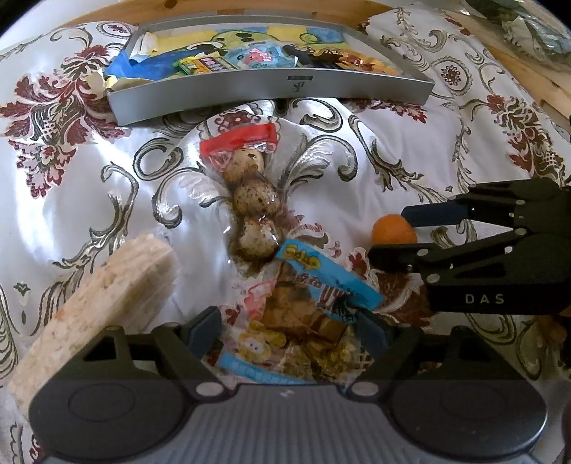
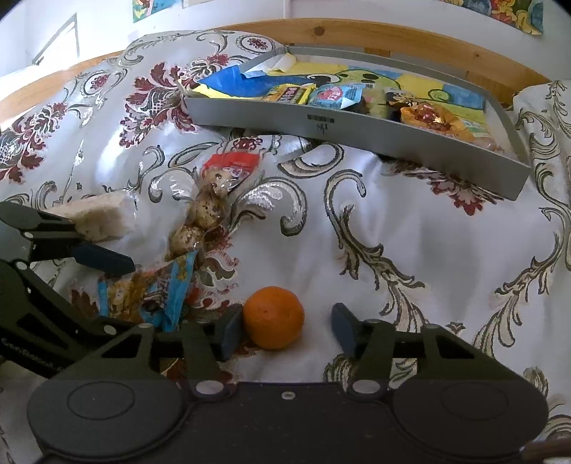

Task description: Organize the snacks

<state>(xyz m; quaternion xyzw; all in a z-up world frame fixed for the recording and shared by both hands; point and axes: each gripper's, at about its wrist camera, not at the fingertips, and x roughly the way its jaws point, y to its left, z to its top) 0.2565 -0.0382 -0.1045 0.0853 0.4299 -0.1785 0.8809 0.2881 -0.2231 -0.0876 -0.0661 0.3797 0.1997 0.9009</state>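
A blue and clear snack bag [image 1: 303, 307] of brown pieces lies on the patterned bedspread, and my left gripper [image 1: 289, 330] stands open around it, one finger on each side. To its right, an orange [image 2: 274, 317] rests between the fingers of my open right gripper [image 2: 288, 330]; the left pad touches it and the right pad is apart. Ahead lie a clear pack of speckled quail eggs [image 1: 253, 200] with a red label and a wrapped stack of rice cakes [image 1: 107, 285]. The grey tray [image 1: 271, 89] at the far side holds several snack packets.
The bedspread [image 2: 410, 242] is soft and wrinkled, with bare cloth right of the orange. A wooden bed frame [image 2: 357, 34] runs behind the tray [image 2: 357, 125]. The two grippers sit close together, the left gripper [image 2: 137, 296] just beside the right one.
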